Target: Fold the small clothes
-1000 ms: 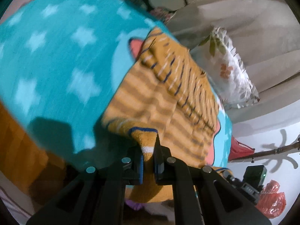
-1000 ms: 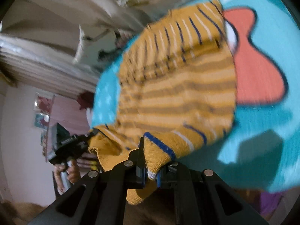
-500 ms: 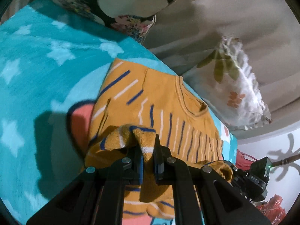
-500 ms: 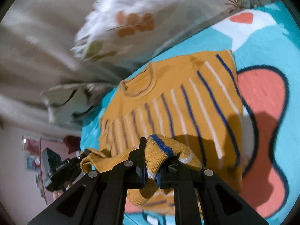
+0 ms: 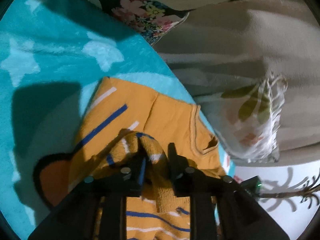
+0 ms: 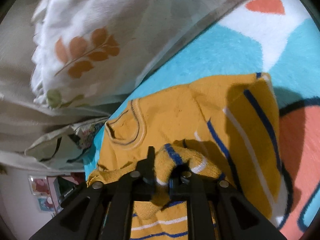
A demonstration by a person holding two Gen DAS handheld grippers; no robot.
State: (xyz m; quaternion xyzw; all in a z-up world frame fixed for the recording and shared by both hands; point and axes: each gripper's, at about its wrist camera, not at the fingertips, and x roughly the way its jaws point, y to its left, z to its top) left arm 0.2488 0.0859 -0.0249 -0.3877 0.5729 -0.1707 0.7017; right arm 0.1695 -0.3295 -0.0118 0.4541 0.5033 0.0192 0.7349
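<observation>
Your left gripper (image 5: 156, 158) released, jaws apart around sweater (image 5: 170, 116) hem; right gripper (image 6: 162, 168) likewise released. Pillow (image 6: 84, 46) crowds blanket (image 5: 50, 60) edge near collar.

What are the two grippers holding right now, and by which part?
Both hold the yellow striped sweater: left gripper and right gripper each straddle a fold of its striped hem.

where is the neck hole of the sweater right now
The sweater's neck hole lies up-left of the right gripper in the right wrist view, near the blanket edge beside the leaf-print pillow. In the left view it is right of the left gripper.
</observation>
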